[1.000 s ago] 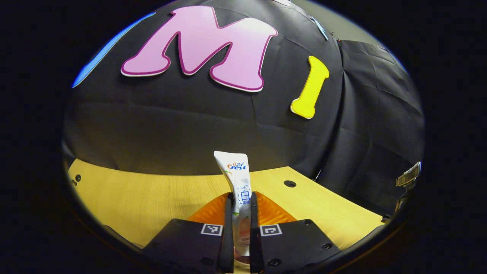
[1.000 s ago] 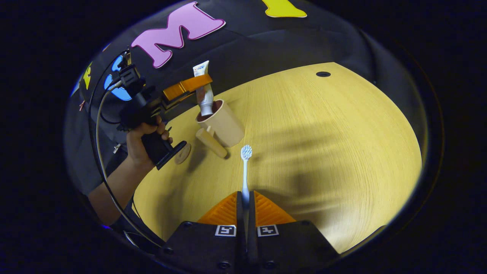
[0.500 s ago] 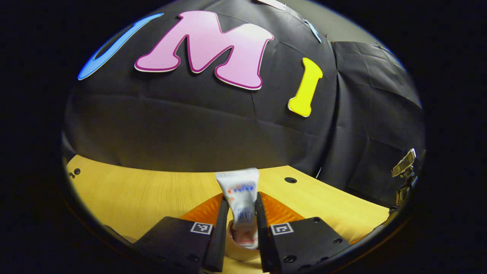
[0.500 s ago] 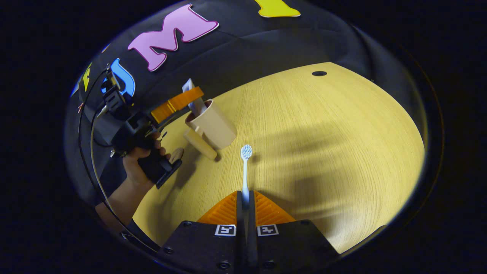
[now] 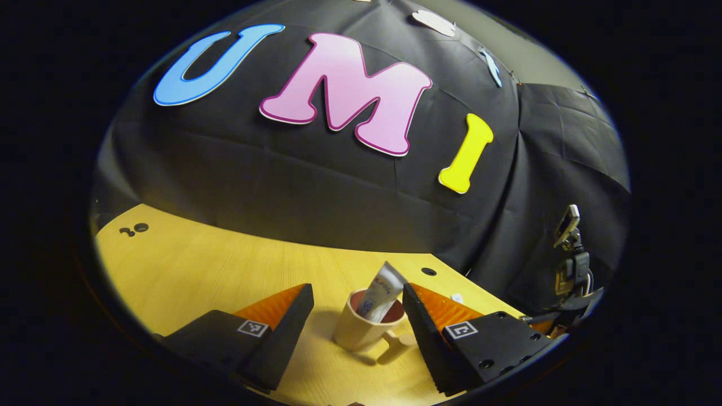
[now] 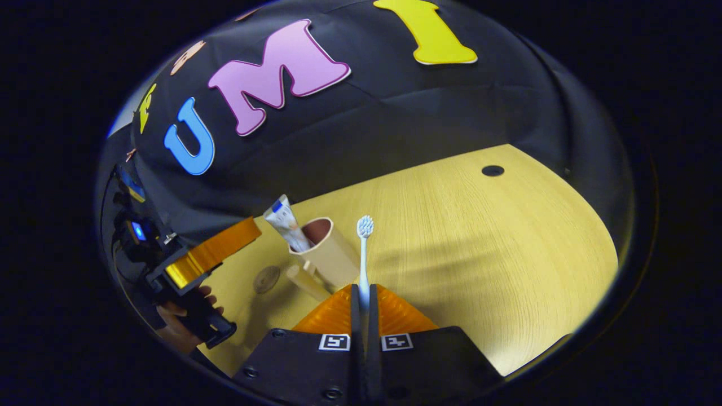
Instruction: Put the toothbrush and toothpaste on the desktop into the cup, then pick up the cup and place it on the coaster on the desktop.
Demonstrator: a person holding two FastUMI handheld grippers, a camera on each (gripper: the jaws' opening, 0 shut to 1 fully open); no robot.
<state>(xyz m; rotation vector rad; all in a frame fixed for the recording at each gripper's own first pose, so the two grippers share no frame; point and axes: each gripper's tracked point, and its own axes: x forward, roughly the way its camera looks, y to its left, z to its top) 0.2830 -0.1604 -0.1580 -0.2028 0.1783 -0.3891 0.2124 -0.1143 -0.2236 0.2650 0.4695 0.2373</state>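
Leaning in the cup, the toothpaste is home, its crimped end poking out over the rim, so half the loading job looks done! The left gripper stands released, fingers spread wide either side of the cup and touching nothing. Over to the right gripper: it's clenched on the toothbrush, both fingers pinching the handle, bristled head pointing up and forward, just beside the cup in the right gripper view but not yet over the opening. Left to do, by my reckoning: drop the brush in, then carry the cup to the coaster, the small round disc lying on the desk near the cup's handle. A hand grips the left tool low at the desk edge, its orange finger angled toward the cup.
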